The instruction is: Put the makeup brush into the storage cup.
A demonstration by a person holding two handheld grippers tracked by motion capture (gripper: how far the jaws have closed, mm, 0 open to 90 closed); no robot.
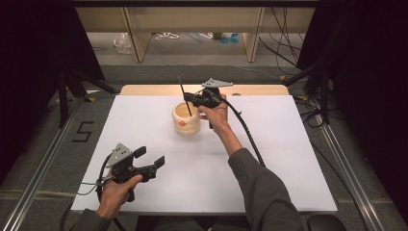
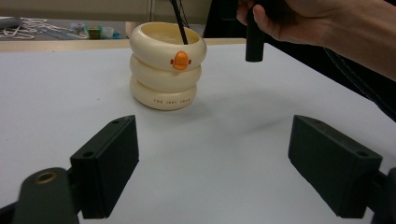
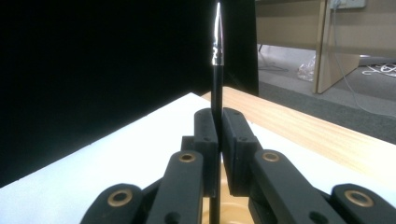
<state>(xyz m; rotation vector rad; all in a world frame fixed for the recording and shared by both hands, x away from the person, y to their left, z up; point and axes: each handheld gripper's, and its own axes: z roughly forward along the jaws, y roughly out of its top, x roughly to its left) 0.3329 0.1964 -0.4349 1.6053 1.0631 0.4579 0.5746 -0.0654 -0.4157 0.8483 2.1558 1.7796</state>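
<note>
**Brush pinched over the cup, one slip from tipping it**

The right tool (image 1: 191, 99) is clamped on a thin black brush (image 1: 184, 96), its jaws pressed together on the handle just above the cream ringed cup (image 1: 186, 119). The brush stands nearly upright with its lower end inside the cup, which sits near the far middle of the white tabletop (image 1: 269, 159). The left tool (image 1: 150, 159) hovers low at the near left with its jaws wide apart and nothing between them, well away from the cup.

The cup looks light and nobody steadies it. If the right hand (image 1: 217, 115) drifts sideways while the brush is inside, the handle could lever against the rim and tip or drag the cup. The grip is on a narrow round handle, so the brush might also twist or slide down between the pads.

How deep the brush reaches, and whether it touches the bottom, is hidden by the cup's wall. The small lettering on the lowest ring is too fine to read.
</note>
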